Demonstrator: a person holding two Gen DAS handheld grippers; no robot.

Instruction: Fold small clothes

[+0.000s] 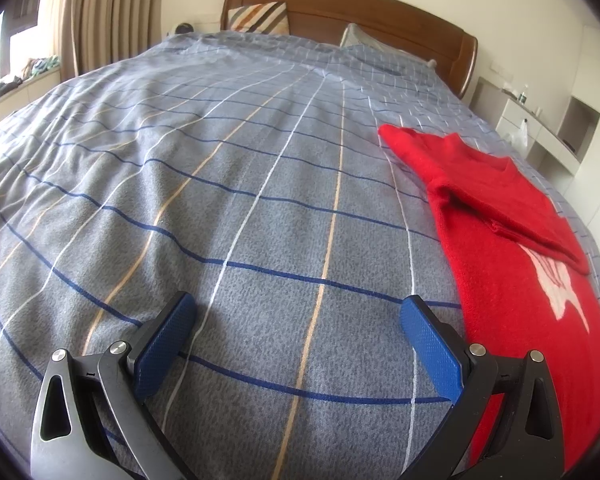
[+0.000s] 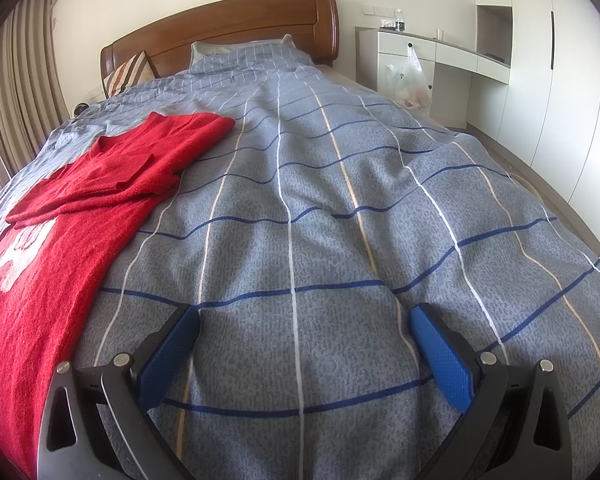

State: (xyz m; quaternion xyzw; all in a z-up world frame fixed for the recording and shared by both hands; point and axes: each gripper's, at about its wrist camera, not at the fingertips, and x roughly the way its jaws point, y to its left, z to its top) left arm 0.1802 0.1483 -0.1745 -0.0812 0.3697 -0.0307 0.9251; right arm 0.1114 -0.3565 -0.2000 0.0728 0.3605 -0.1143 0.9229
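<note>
Your left gripper (image 1: 298, 322) hung over the grey checked bedspread (image 1: 220, 200) with its blue pads (image 1: 430, 346) spread wide and nothing between them. The red sweater (image 1: 512, 280) lay flat on the bedspread to the right, its near edge just beside your right-hand finger. One sleeve (image 1: 480, 196) was folded across the sweater's body, partly covering a white pattern (image 1: 560, 284). At the far end stood a wooden headboard (image 1: 360, 12), with a striped cushion (image 1: 260, 18) leaning against it. Beige curtains (image 1: 108, 12) hung at the left.
</note>
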